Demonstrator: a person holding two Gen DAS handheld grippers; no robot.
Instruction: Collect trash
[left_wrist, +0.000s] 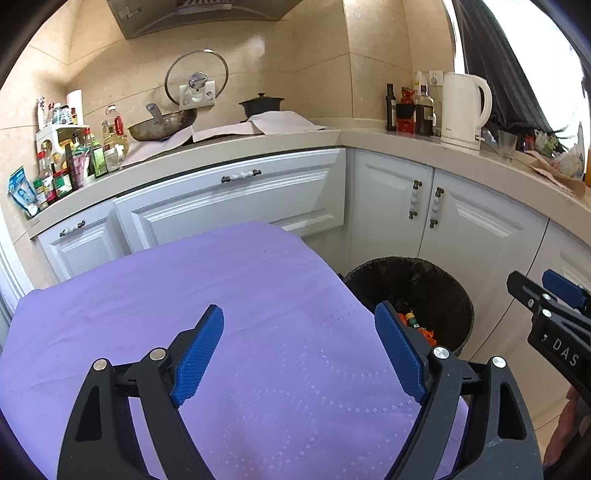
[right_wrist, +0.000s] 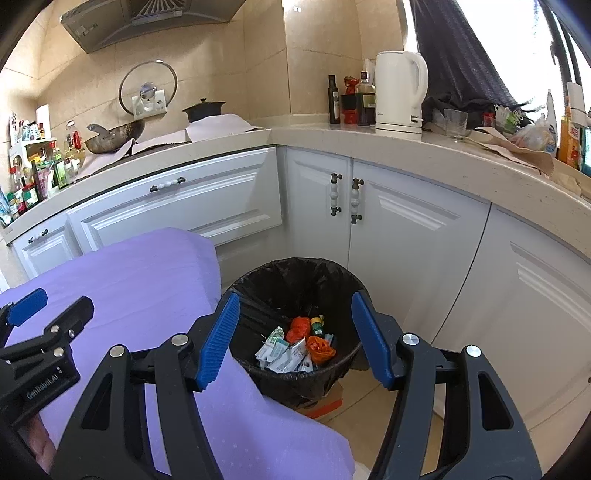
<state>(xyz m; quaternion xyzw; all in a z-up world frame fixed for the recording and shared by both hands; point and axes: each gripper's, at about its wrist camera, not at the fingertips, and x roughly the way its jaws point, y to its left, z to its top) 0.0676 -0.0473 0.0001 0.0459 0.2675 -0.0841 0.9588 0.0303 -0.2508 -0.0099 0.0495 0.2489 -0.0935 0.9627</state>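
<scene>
Seemingly the job is nearly done: wrappers and orange scraps lie in the bin, beside a bare purple-covered bench. Left hand-held gripper and right hand-held gripper both stand spread, empty.

Black-lined trash bin upright on floor beside purple-covered table; holds white wrappers, crumpled orange bags, small bottle.

purple dotted tablecloth, black bin, white cabinets
</scene>
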